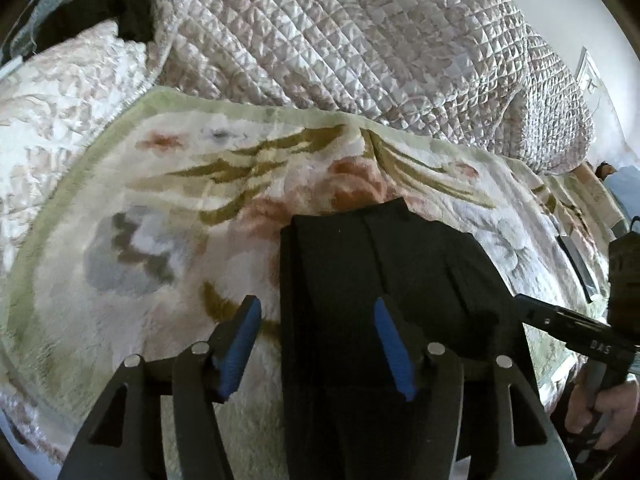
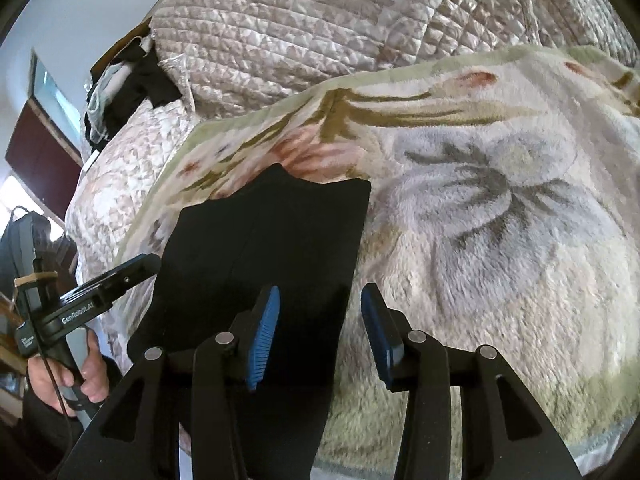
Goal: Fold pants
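Note:
Black pants [image 1: 384, 272] lie folded lengthwise on a floral fleece blanket [image 1: 160, 208], running away from me. My left gripper [image 1: 318, 344] is open, straddling the pants' left edge near the close end. In the right wrist view the pants [image 2: 264, 248] lie left of centre on the blanket [image 2: 500, 200]. My right gripper [image 2: 318, 332] is open, straddling their right edge. Each gripper shows in the other's view: the right [image 1: 568, 320], the left [image 2: 100, 292].
A quilted bedspread [image 1: 360, 40] is heaped behind the blanket. Dark clothes [image 1: 128, 12] lie at the far left corner of the bed. A dark flat object [image 1: 576, 264] lies on the blanket at the right.

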Demonstrator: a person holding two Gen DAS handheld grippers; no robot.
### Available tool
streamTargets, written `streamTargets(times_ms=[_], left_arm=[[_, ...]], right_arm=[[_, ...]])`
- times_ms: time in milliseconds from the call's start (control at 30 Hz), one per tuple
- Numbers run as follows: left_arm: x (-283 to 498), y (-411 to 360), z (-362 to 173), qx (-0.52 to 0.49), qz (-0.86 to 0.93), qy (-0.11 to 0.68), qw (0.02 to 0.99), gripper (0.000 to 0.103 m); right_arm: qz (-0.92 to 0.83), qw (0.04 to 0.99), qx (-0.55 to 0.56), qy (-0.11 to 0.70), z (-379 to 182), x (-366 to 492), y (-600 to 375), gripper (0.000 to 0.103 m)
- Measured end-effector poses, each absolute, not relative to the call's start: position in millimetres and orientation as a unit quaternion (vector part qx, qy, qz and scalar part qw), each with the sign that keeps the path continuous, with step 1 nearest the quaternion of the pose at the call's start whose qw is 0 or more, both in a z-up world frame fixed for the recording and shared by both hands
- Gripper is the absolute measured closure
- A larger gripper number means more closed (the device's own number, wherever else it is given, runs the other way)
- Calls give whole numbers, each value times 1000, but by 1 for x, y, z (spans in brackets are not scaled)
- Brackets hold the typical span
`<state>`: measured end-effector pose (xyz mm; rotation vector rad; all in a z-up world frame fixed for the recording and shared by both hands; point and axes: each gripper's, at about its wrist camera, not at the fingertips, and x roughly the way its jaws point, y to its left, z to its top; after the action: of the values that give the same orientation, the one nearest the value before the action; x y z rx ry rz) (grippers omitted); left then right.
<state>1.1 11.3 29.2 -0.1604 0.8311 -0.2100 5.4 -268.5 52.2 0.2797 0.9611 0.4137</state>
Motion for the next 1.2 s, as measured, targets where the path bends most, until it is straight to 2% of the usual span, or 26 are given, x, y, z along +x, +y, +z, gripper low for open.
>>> streamTargets(times_ms=[100,200,367,533,600,667,733,867,1067,1200], left_arm=[[8,16,15,-101,-105,420,896,40],[5,25,3,-139,-120,427,886,36],[-10,22,-3,-149,-144,418,884,36],[8,20,-6,-167,-153,422,878,36],[16,20,-6,-181,-150,424,874,40],[13,20,-3,-190,-150,424,872,54],[8,20,0,-196,-152,421,873,63],[3,19,16,-196,-159,415,874,76],[11,20,47,-183,-171,394,884,78],[44,22,65,-163,-172,387,891,78]], right_arm=[[200,848,150,467,42,11,-270,60],[209,842,174,466,38,7,-273,60],[237,830,184,470,33,-8,-266,58],[238,832,191,464,31,2,-262,59],[236,834,191,461,30,8,-259,63],[229,836,189,461,31,8,-258,76],[230,838,191,457,35,4,-260,83],[240,842,191,444,50,-1,-258,86],[268,846,195,418,83,11,-250,87],[274,846,192,415,96,44,-245,87]])
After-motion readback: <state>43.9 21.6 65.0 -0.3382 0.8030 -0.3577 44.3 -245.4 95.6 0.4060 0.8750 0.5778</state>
